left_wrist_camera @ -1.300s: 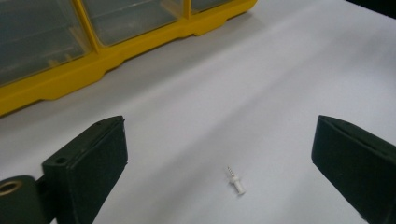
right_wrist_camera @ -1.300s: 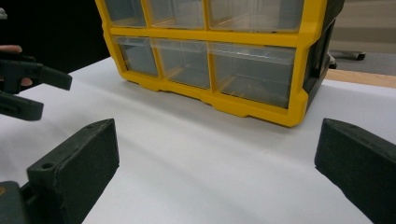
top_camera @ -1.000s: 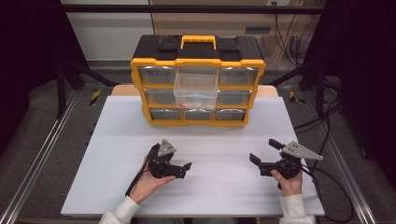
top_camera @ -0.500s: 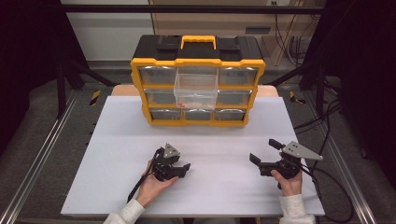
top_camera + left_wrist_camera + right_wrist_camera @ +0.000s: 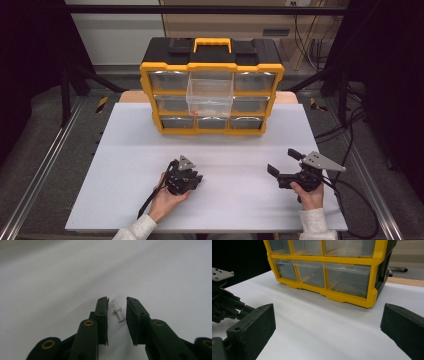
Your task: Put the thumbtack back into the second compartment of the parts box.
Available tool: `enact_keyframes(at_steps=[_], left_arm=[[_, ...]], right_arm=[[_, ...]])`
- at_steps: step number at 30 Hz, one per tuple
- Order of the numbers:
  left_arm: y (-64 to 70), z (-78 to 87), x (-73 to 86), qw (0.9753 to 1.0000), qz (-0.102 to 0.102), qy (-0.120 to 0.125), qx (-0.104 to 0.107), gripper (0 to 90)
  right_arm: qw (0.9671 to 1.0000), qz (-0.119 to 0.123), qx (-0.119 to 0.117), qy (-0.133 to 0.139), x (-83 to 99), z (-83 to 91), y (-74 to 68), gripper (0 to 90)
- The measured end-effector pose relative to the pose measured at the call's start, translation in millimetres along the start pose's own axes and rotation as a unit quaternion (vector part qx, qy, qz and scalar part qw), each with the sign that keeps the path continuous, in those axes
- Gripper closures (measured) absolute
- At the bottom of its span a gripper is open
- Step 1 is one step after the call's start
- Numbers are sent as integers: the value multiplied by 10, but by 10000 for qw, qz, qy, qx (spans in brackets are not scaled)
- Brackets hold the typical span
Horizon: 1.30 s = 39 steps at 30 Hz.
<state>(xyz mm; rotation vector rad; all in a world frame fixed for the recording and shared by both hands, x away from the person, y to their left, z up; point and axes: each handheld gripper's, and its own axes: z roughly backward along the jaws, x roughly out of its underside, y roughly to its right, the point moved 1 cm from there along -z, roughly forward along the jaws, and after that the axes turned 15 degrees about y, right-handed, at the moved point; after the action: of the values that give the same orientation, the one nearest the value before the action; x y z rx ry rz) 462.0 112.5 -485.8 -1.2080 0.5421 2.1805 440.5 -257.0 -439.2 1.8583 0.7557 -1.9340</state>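
Matte black left tongs (image 5: 117, 311) flank a seemingly plastic white pushpin (image 5: 118, 313).

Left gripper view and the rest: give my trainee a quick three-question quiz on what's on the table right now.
1. True or false: the white pushpin lies on the table between the left hand-held gripper jaws, not yet clamped.
2. Which drawer of the yellow organizer is pulled out? A) top left B) middle column C) bottom right
3. Fill in: the right hand-held gripper jaws stand wide ____.

Key: 1 true; 2 B; 3 open.
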Motion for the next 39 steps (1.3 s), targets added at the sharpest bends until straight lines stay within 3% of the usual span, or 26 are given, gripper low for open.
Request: enact_keyframes(at_steps=[7,17,39], left_arm=[[22,-10,-2,10000,-85,-32,5,834],[-26,13,-18,10000,-12,12,90,844],[-126,436,-352,9980,84,600,153,846]], right_arm=[[10000,-3,-3,-1,-1,-1,1,5],[10000,-1,-1,7,-4,1,0,5],[10000,-17,13,2,-7,5,2,5]])
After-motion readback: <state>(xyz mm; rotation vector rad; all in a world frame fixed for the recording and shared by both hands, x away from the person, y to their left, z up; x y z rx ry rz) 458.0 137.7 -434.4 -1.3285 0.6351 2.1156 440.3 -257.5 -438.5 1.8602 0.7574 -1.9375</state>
